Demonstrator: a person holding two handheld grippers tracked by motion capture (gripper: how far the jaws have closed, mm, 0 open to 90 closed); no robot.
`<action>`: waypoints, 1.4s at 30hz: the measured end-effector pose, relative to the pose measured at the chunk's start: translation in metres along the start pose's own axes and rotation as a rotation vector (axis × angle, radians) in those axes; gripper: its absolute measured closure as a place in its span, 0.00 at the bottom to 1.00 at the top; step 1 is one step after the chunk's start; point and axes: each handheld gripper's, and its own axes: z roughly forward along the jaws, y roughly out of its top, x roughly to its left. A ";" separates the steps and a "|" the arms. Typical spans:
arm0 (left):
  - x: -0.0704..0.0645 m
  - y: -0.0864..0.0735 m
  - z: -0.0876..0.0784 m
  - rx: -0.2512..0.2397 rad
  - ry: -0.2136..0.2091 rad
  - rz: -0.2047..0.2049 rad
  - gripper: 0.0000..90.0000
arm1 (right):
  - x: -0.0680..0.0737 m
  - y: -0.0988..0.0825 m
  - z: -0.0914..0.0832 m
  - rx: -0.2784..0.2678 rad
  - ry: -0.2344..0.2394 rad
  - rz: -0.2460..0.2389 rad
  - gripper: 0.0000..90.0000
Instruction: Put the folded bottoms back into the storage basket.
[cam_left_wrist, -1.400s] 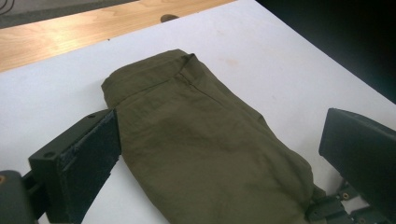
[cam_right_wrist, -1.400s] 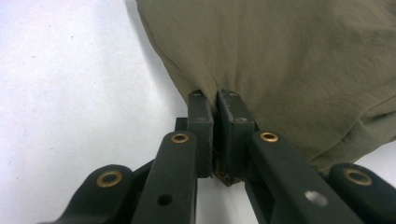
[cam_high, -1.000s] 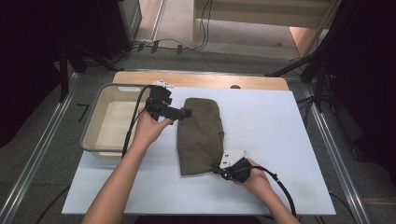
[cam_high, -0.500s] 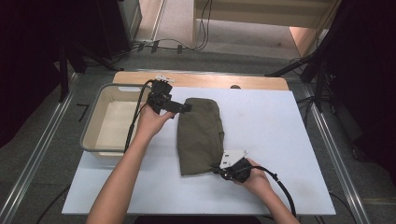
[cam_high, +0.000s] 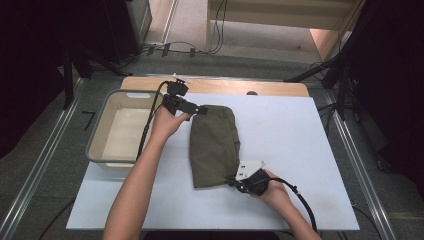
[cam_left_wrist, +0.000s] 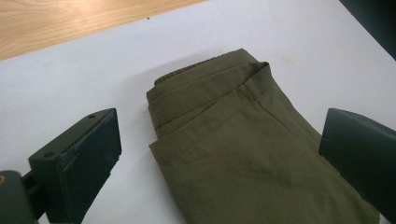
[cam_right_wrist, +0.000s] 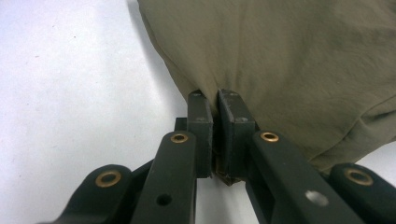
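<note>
Even overhead light brightens the white bench (cam_high: 300, 150); its surroundings sink into darkness. Shadows stay soft and short. The near fingers (cam_right_wrist: 205, 126) blur slightly in both gripper views.

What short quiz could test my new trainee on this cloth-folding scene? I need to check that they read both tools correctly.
1. True or false: the right tool is shut on the near edge of the folded olive garment.
2. The left tool is: A) open, garment between its pads, untouched; B) shut on the garment; C) inside the bin.
3. What sits left of the garment in the high view?

Key: 1 true; 2 A; 3 a beige plastic bin.
</note>
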 end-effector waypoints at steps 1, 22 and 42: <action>0.001 0.001 0.002 0.009 0.001 0.000 0.00 | 0.000 0.000 0.000 0.000 0.000 0.000 0.91; 0.021 -0.004 0.034 0.075 -0.019 -0.086 0.00 | 0.000 0.000 0.000 -0.002 0.003 0.002 0.91; 0.028 -0.011 0.052 0.087 -0.033 -0.101 0.01 | 0.001 0.000 0.000 0.004 0.000 0.002 0.91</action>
